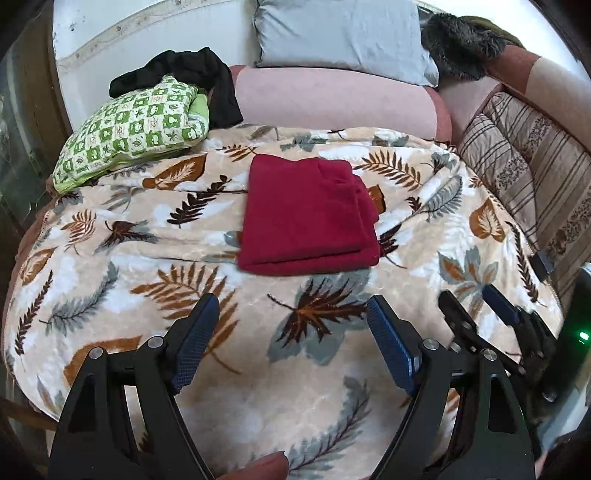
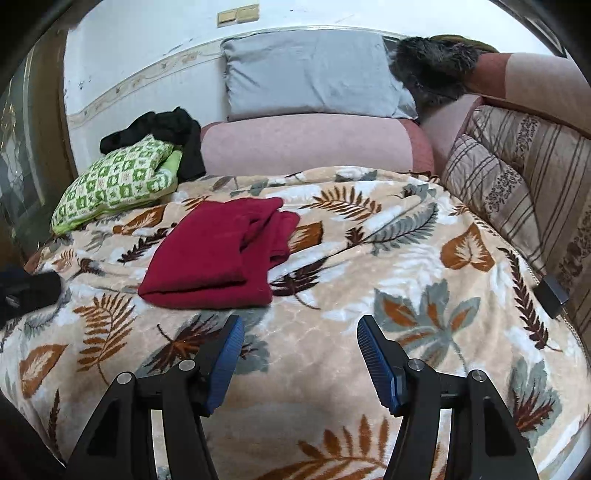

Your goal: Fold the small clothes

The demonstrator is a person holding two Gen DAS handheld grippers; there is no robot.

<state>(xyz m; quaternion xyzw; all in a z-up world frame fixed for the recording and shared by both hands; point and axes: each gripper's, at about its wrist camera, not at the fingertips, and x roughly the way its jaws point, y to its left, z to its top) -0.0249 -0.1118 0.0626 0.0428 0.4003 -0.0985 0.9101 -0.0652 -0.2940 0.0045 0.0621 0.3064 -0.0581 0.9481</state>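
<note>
A dark red garment lies folded into a rough rectangle on the leaf-patterned blanket. It also shows in the right wrist view, left of centre. My left gripper is open and empty, hovering just short of the garment's near edge. My right gripper is open and empty, over the blanket to the right of the garment. The right gripper also shows in the left wrist view at the right, jaws apart.
A green-and-white patterned cloth bundle with a black garment behind it lies at the back left. Pink cushion, grey pillow, dark furry item and striped cushions line the back and right.
</note>
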